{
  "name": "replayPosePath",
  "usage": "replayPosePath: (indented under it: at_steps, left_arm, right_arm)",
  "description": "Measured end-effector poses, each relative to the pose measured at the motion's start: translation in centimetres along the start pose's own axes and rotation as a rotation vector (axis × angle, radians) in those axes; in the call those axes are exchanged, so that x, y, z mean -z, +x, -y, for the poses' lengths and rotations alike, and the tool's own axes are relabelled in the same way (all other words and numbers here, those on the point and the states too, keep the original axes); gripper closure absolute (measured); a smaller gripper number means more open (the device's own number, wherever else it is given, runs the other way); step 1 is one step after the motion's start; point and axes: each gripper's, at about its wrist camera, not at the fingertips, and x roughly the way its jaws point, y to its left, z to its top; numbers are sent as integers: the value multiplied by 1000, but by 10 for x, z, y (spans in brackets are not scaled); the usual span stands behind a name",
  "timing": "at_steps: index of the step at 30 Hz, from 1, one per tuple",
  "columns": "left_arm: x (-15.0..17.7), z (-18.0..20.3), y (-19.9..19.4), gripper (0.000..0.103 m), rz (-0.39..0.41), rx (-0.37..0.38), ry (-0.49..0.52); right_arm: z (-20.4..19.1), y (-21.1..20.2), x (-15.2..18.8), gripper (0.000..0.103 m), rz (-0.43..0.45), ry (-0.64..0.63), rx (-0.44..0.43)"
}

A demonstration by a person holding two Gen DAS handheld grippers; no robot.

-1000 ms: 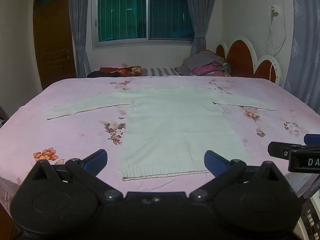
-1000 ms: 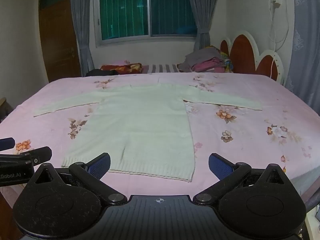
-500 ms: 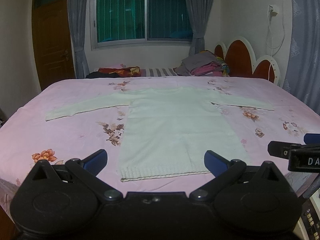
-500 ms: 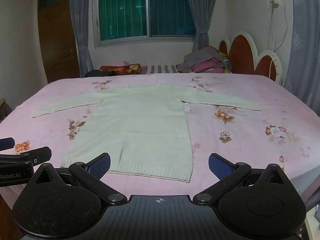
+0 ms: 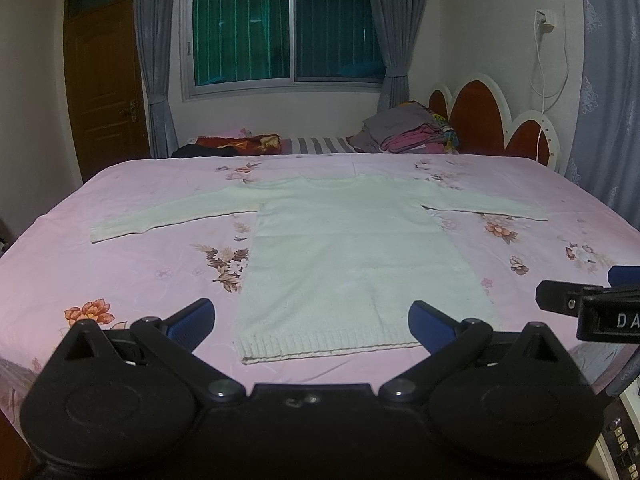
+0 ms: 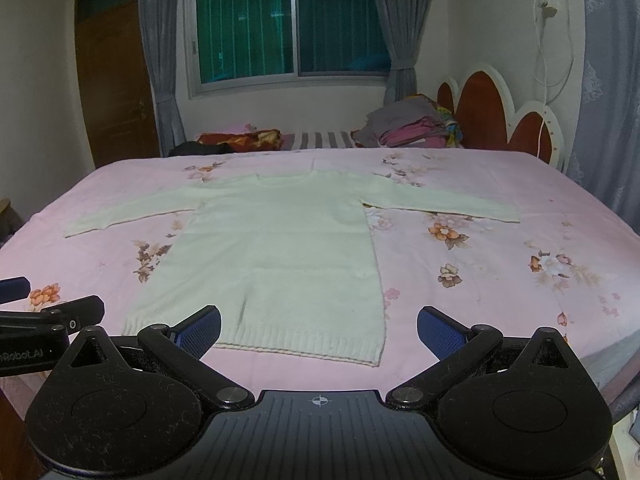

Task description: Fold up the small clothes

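Note:
A pale cream knitted sweater (image 5: 352, 248) (image 6: 276, 248) lies flat on the pink floral bedsheet (image 5: 132, 256), both sleeves spread out sideways and the ribbed hem nearest me. My left gripper (image 5: 310, 320) hangs open just short of the hem, its blue pads wide apart and holding nothing. My right gripper (image 6: 318, 328) is open too, hovering before the hem's right part. Each gripper shows at the edge of the other's view: the right one (image 5: 592, 304) and the left one (image 6: 44, 320).
A pile of folded clothes (image 5: 408, 132) sits at the far right by the red and white headboard (image 5: 484, 120). Dark and red bedding (image 5: 232, 146) lies at the far side under the window. A wooden door (image 5: 106, 88) stands at the left.
Both views have shifted slightly, with the sweater sitting a little lower and nearer in frame. Both grippers stay open and the sweater has not been moved.

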Motion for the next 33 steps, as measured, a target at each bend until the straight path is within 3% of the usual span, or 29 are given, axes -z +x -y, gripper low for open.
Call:
replayPosePath:
  at_steps: [33]
  left_arm:
    - [3, -4, -1, 0, 19, 9, 5]
  right_arm:
    - [-3, -1, -1, 0, 10, 1, 11]
